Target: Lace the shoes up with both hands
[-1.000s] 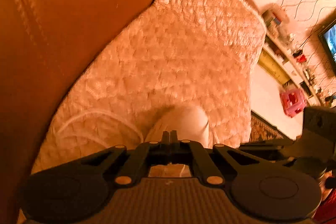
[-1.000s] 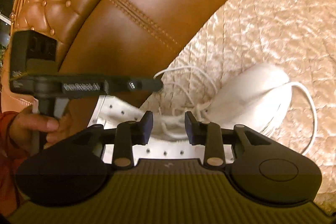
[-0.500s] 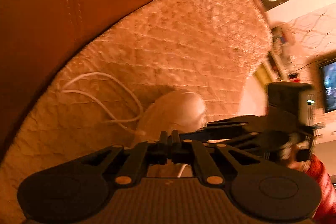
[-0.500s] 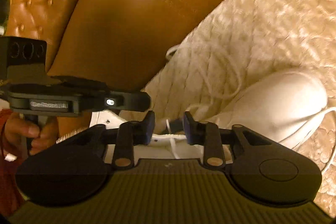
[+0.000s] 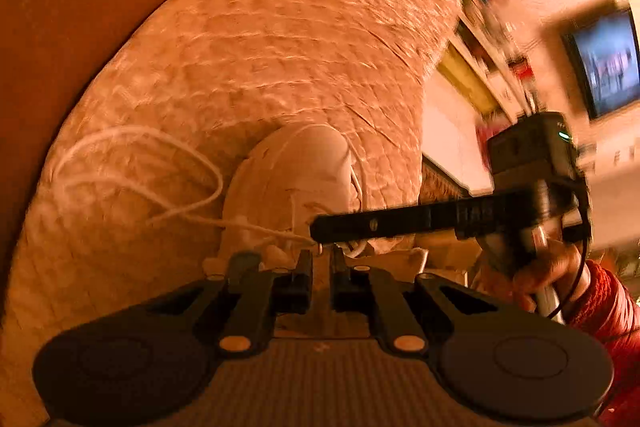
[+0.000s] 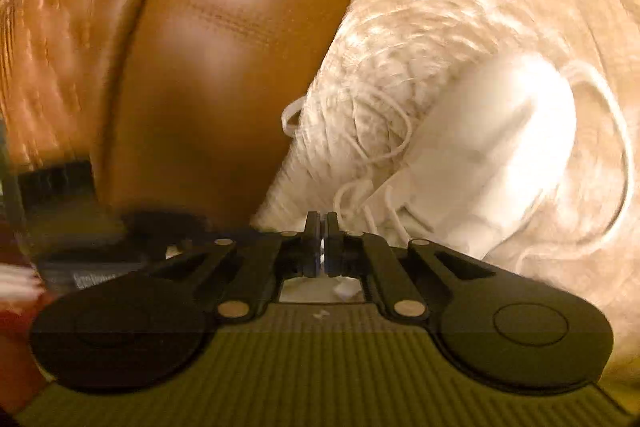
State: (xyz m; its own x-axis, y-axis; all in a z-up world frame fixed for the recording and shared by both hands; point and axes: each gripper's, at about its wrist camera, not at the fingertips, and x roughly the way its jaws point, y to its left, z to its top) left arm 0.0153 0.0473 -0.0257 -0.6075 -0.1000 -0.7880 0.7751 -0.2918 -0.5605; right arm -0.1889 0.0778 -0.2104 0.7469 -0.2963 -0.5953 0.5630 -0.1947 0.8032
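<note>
1. Sprawling across the brown leather sofa (image 6: 192, 75), a quilted cream cover (image 5: 288, 39) fills most of both wrist views and carries everything else.
2. Lying on that cover, the white shoe (image 6: 492, 155) points its toe away from the cameras, with its open throat just in front of both tools.
3. Loose white lace (image 5: 132, 163) loops over the cover on the sofa-back side of the shoe; another loop curls past the toe on the other side.
4. Compared with a second ago, the right gripper (image 6: 321, 227) has closed its jaws: they now stand together, and something thin and pale shows between the pads, probably a lace strand, though blur keeps me from being sure.
5. The left gripper (image 5: 320, 259) shows a narrow slit between its jaws, low over the throat; whether lace sits in it I cannot tell.
6. My reading: a strand has just been pinched, so pulling it toward an eyelet comes next.
</note>
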